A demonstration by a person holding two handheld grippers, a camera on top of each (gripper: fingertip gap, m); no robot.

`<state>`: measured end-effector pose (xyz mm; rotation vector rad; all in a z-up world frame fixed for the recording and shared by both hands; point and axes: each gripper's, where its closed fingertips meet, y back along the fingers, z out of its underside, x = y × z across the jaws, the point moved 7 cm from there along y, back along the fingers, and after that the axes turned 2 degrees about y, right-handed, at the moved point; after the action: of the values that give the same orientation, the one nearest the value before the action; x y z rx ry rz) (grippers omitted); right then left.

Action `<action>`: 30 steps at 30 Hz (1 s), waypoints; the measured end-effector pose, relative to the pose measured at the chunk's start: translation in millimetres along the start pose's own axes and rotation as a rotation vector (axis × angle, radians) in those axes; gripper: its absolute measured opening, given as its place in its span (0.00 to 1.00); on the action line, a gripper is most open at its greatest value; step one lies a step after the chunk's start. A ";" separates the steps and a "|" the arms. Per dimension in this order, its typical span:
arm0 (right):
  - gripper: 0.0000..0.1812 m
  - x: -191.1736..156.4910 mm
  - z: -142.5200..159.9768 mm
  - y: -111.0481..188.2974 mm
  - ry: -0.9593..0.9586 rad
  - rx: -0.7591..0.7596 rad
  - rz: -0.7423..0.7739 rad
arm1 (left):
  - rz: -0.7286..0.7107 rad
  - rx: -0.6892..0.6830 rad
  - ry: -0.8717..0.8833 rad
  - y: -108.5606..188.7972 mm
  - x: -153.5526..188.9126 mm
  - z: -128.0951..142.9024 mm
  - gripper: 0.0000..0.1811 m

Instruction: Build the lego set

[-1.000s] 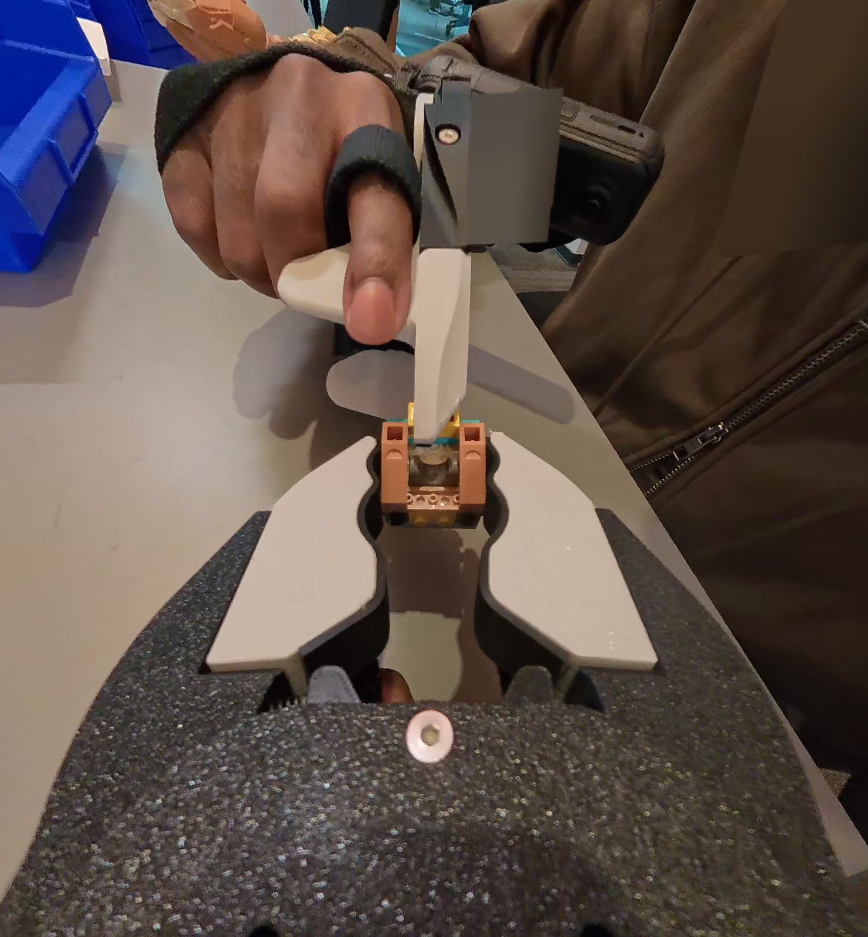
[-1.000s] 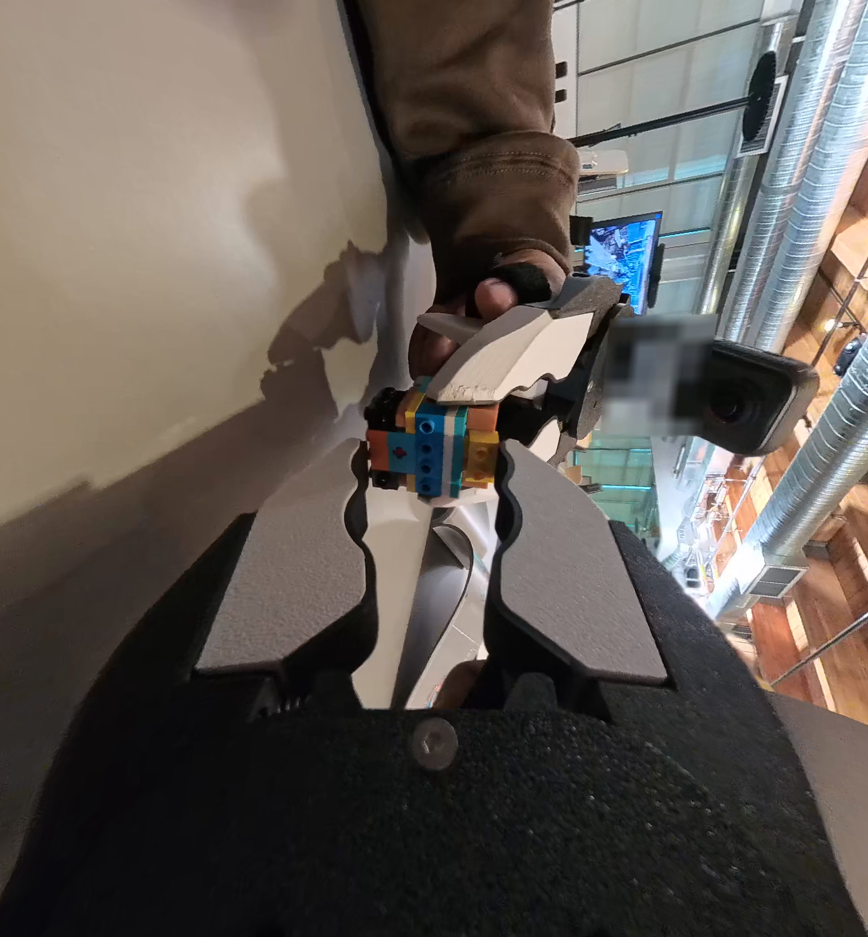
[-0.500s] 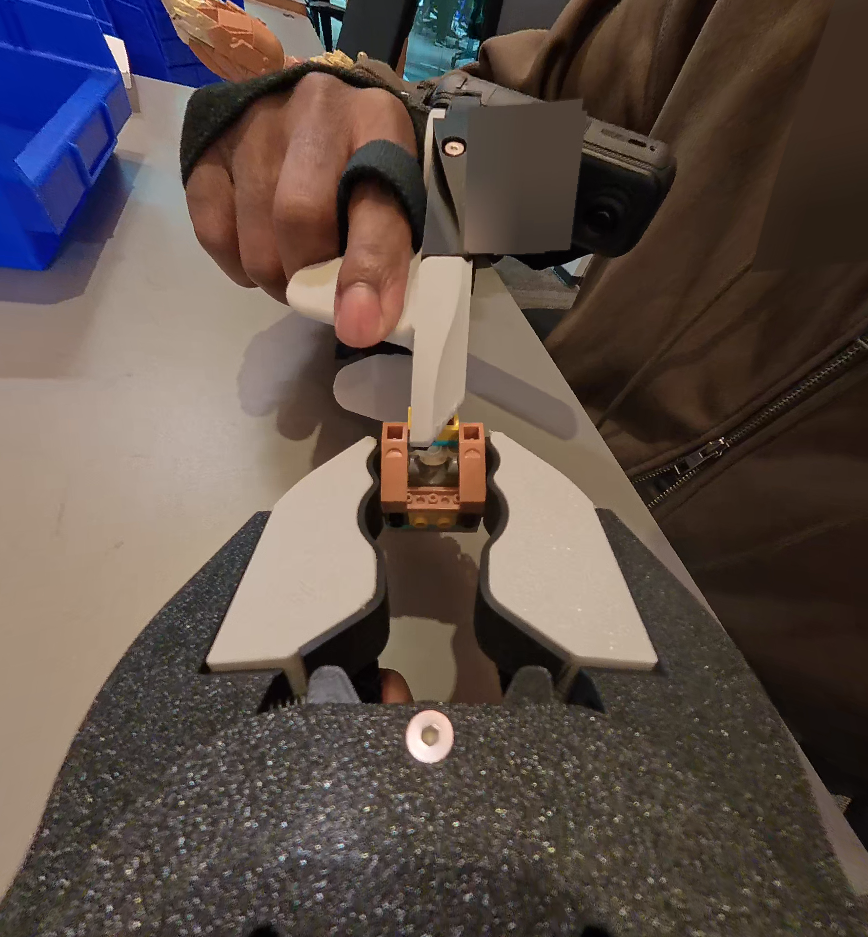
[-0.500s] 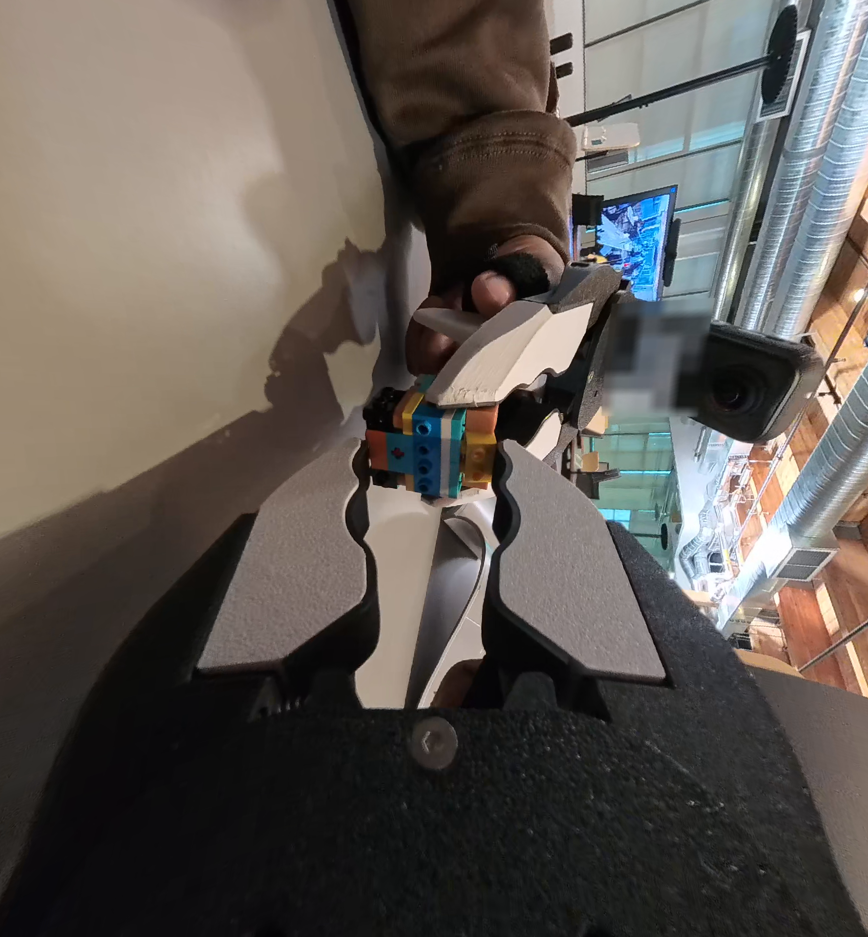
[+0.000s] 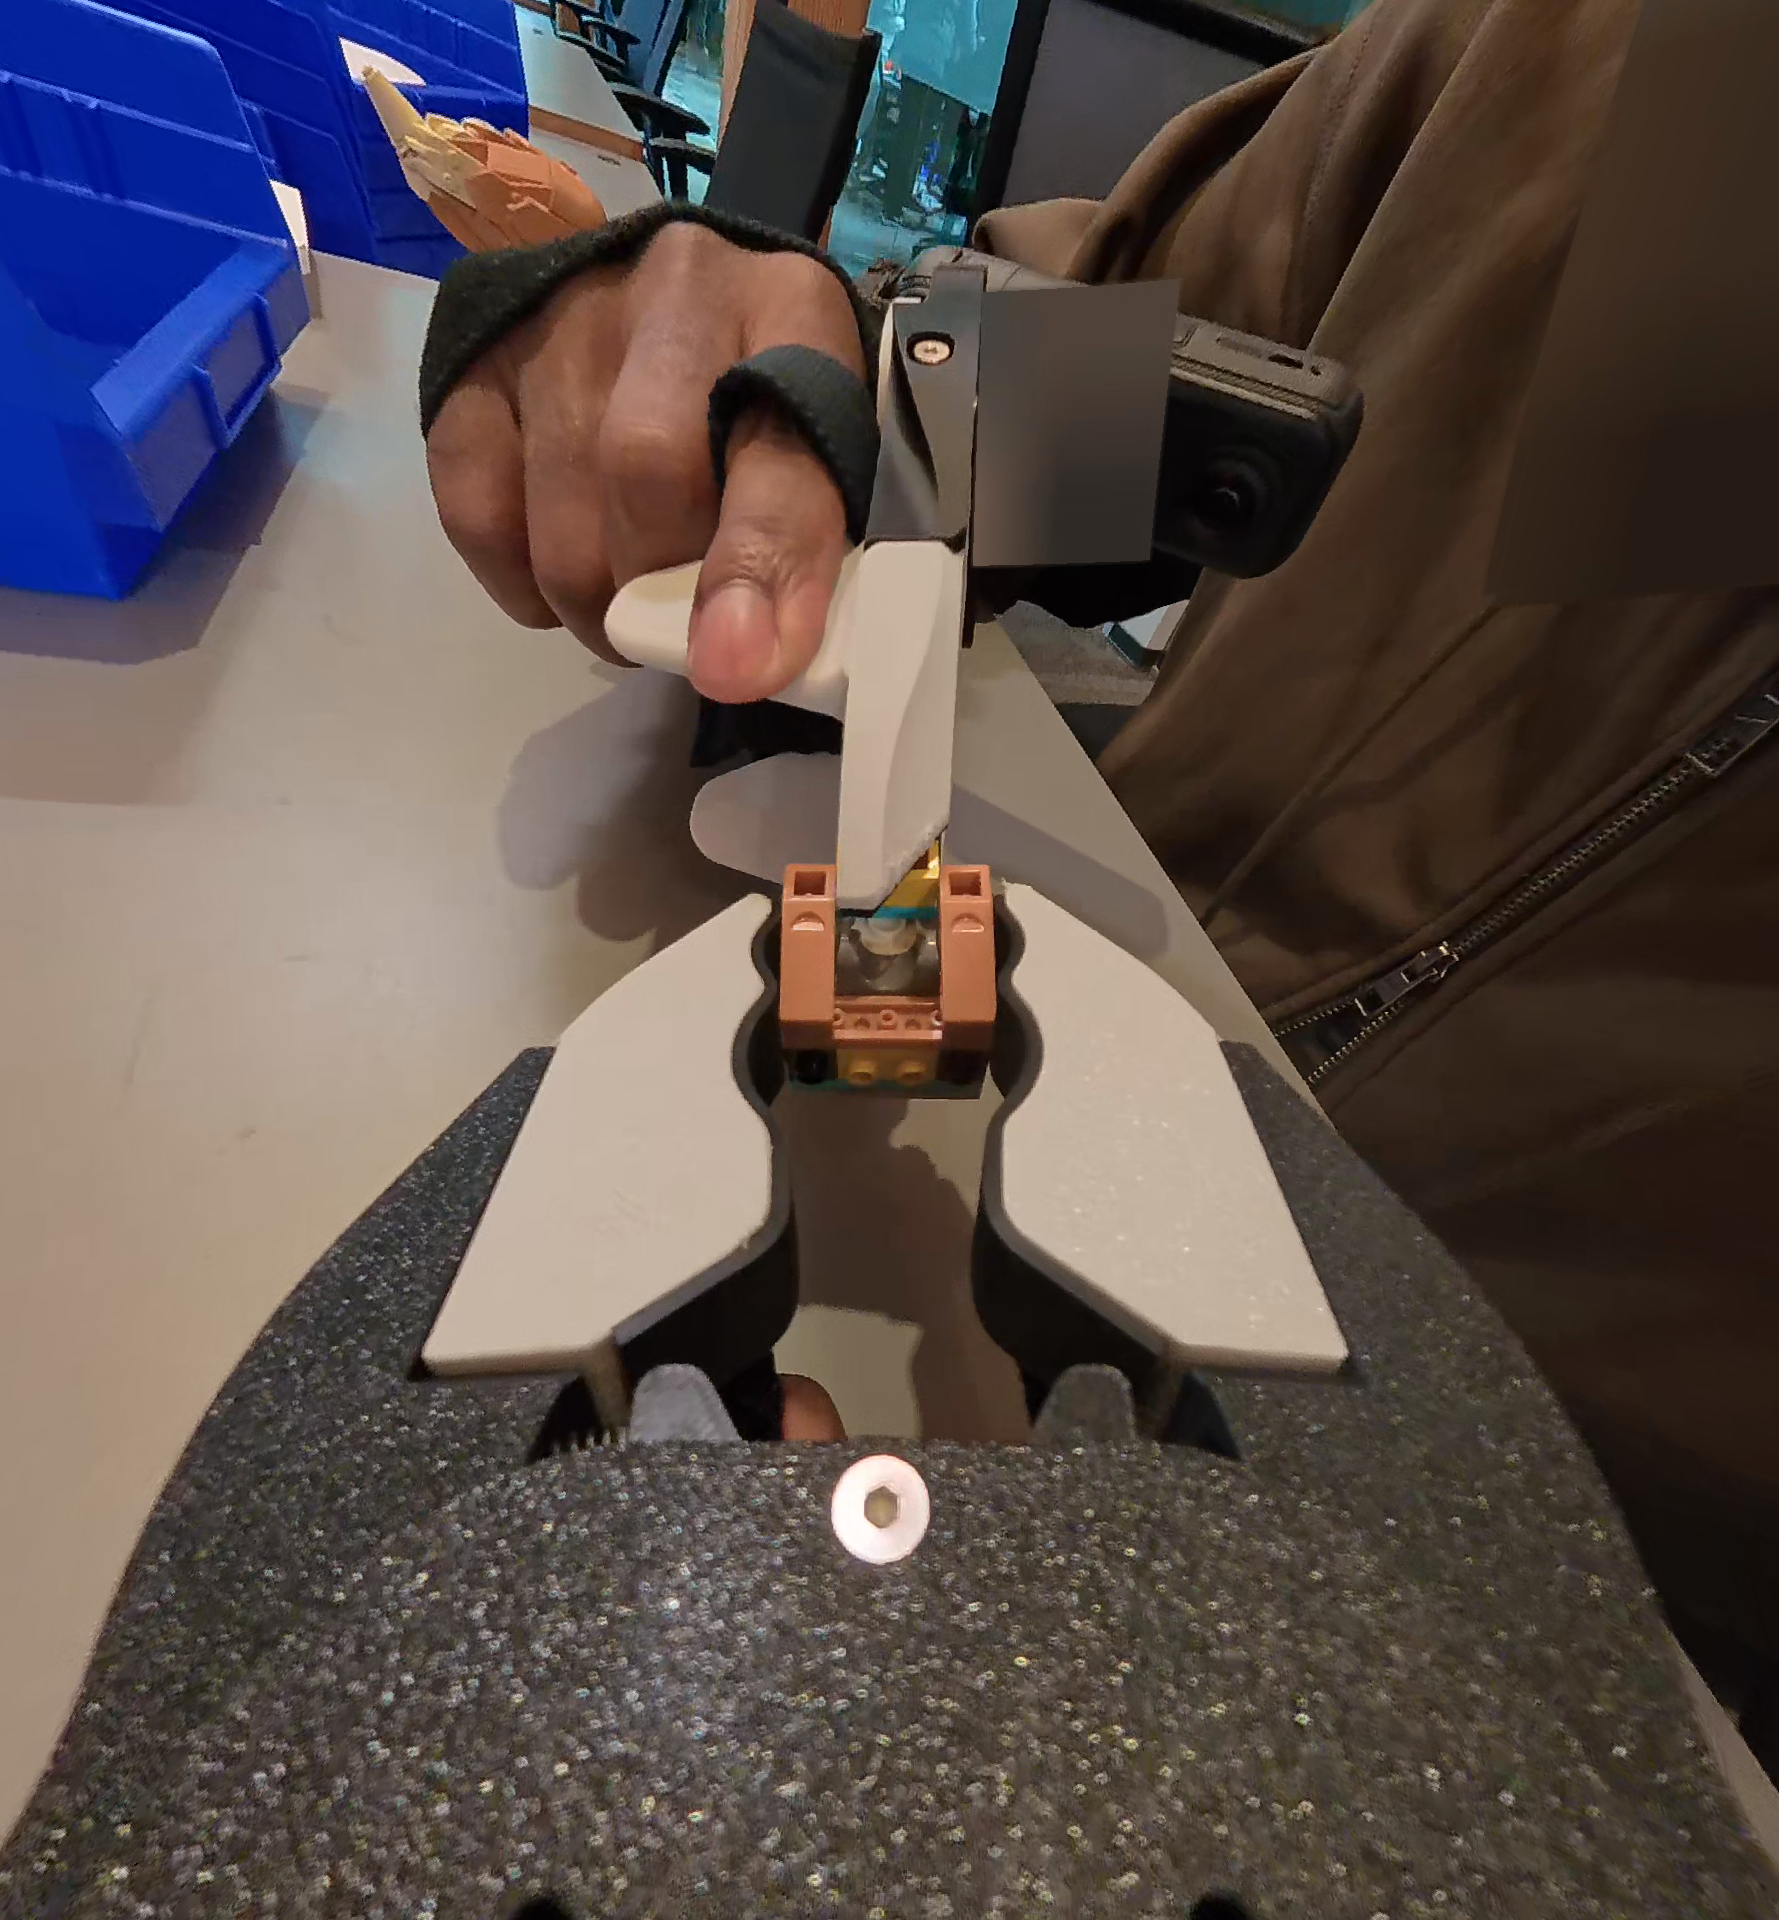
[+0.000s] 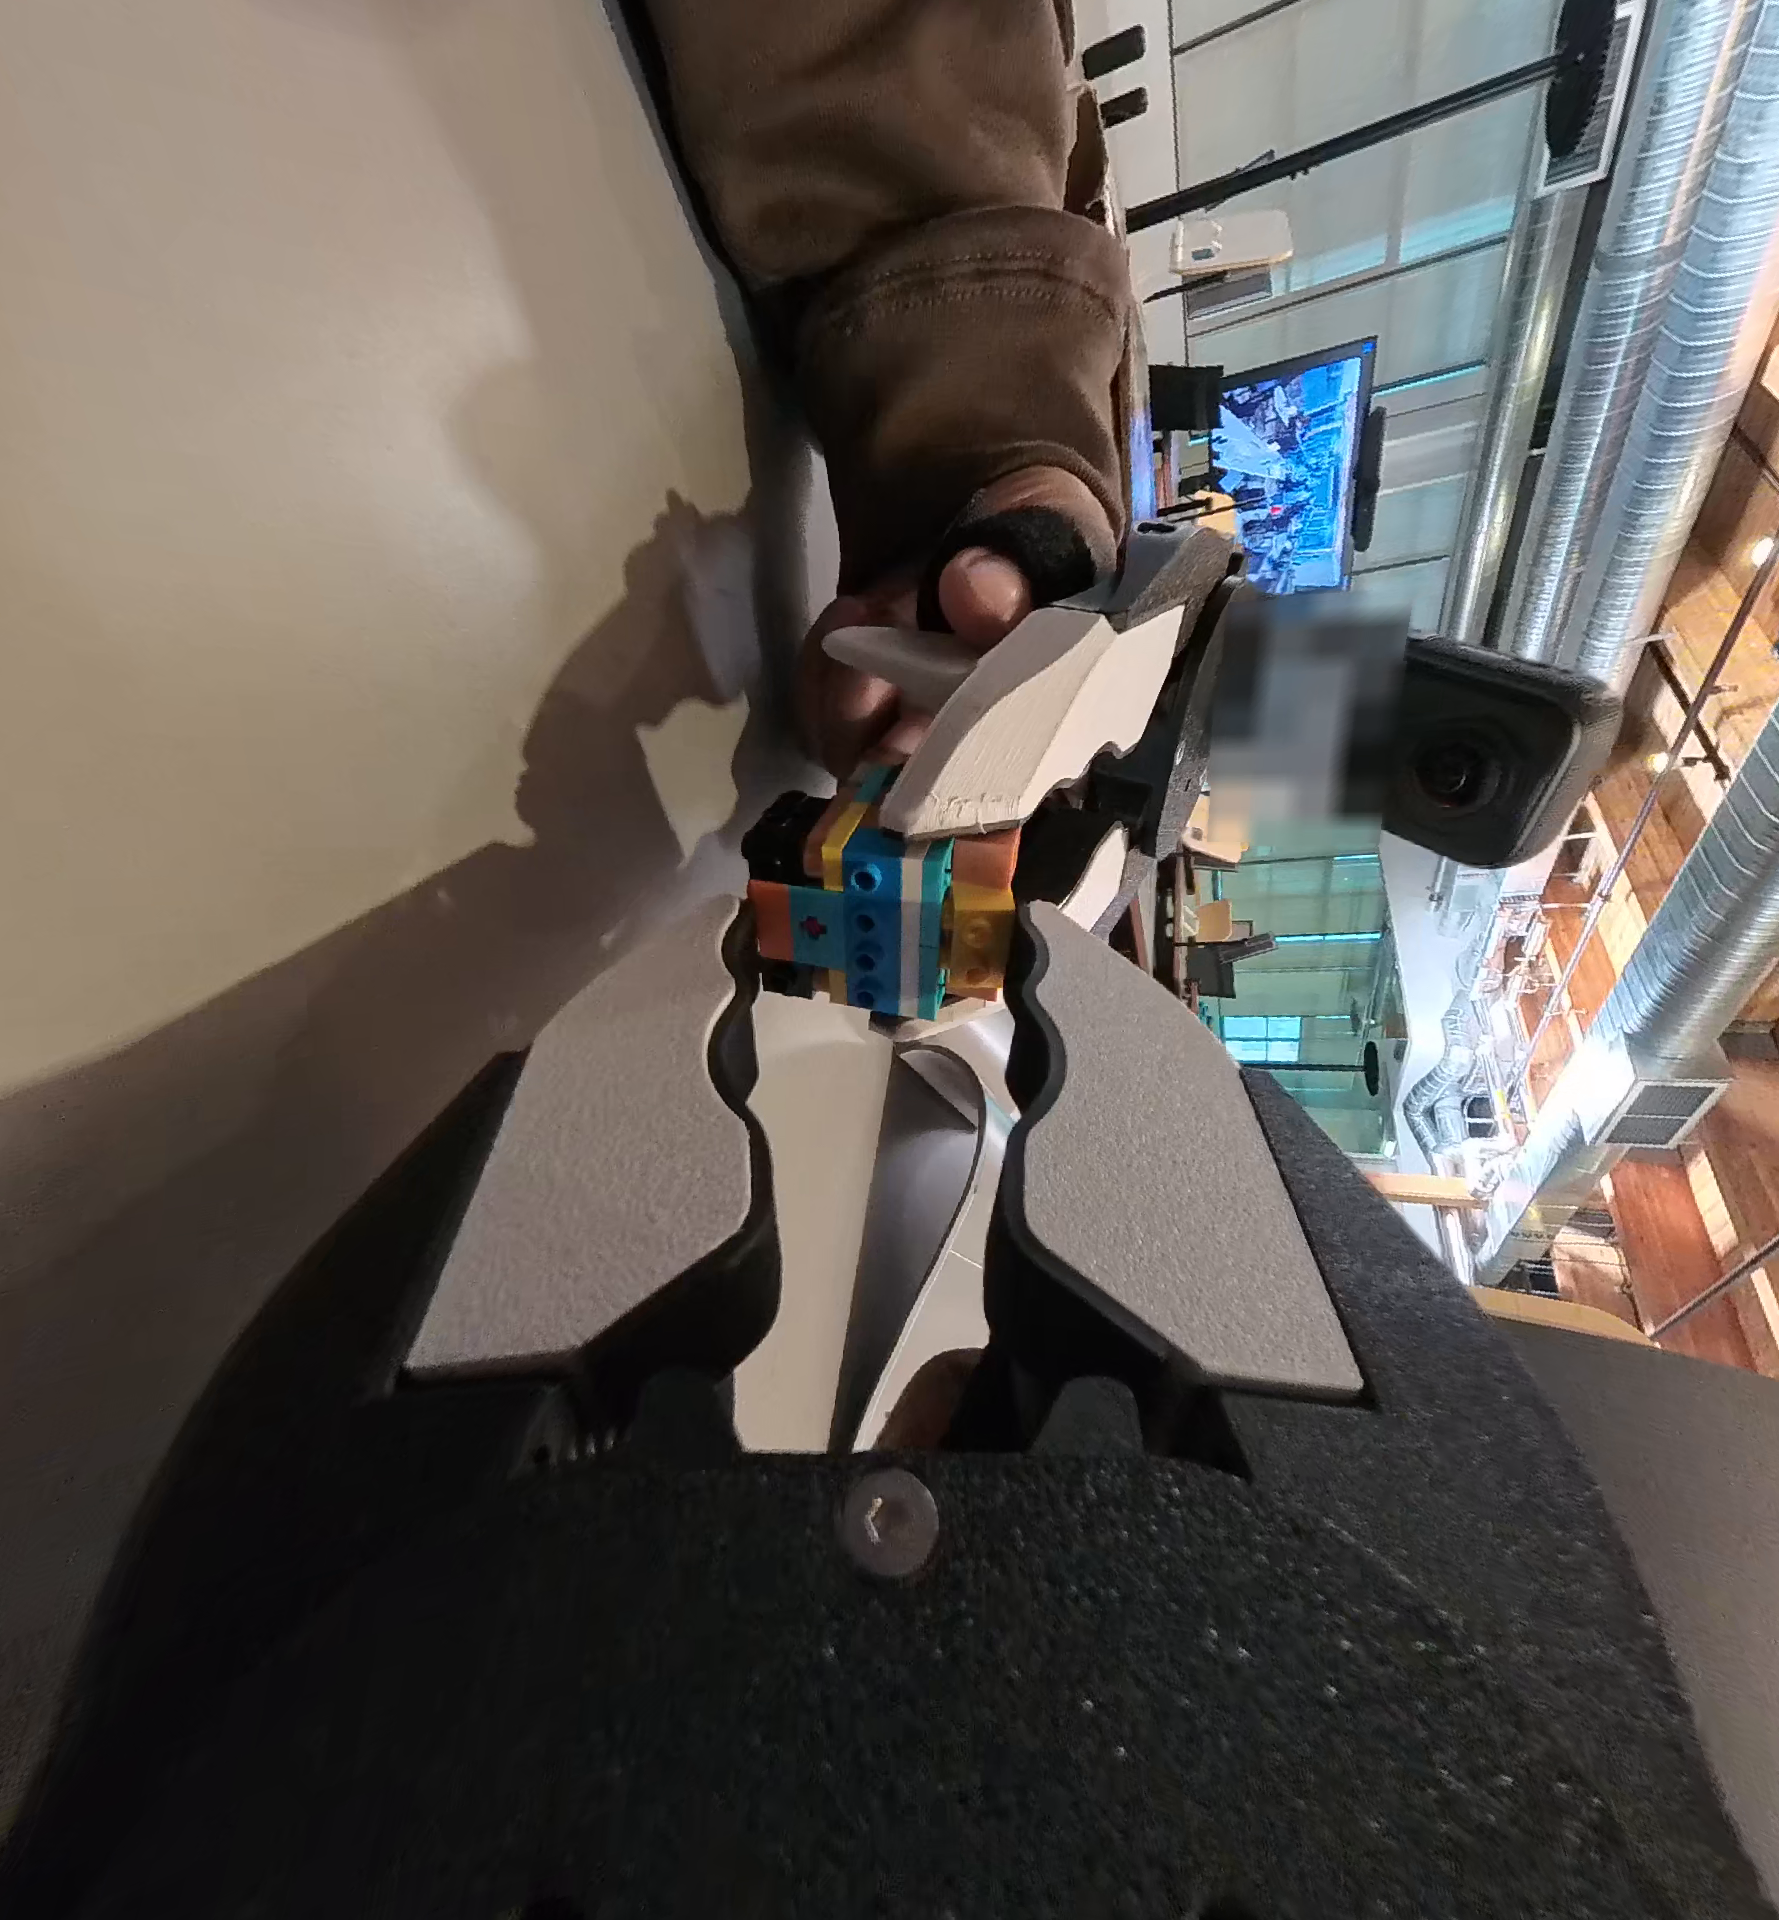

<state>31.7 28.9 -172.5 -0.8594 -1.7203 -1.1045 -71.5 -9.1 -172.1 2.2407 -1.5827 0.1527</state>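
Your left gripper (image 5: 885, 987) is clamped on the lego block (image 5: 885, 982), brown arches facing the camera, held above the table (image 5: 189, 935) edge. Your right gripper (image 6: 880, 940) grips the same block (image 6: 880, 920) across its striped side, fingers (image 5: 890, 748) coming down from above. Blue bins (image 5: 85, 343) sit far left; your brown jacket (image 5: 1539, 727) fills the right.

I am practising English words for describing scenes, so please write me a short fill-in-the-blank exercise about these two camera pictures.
1. Both grippers are shut on the same ____ block.
2. The bins at the table's far left are ____.
3. The person's jacket is ____.

Missing words: lego; blue; brown
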 end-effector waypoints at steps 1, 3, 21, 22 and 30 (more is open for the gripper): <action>0.25 0.3 0.2 0.1 -0.001 -0.001 -0.002 | -0.001 0.005 -0.002 0.0 -0.2 0.0 0.21; 0.25 0.8 1.1 0.3 -0.006 -0.005 -0.008 | 0.001 0.017 0.001 -0.1 -1.1 0.4 0.21; 0.25 27.2 13.4 21.1 -0.318 0.056 -0.005 | 0.026 0.229 0.166 -13.3 -6.8 -14.5 0.23; 0.25 28.7 14.2 22.6 -0.327 0.057 0.003 | 0.027 0.256 0.175 -13.9 -7.3 -16.2 0.23; 0.25 34.7 15.9 32.9 -0.339 0.067 0.054 | 0.044 0.421 0.215 -19.2 -7.2 -25.4 0.22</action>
<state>43.2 58.4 -133.4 -1.0921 -1.9852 -0.8968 -52.9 12.2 -155.9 2.3896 -1.5953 0.7766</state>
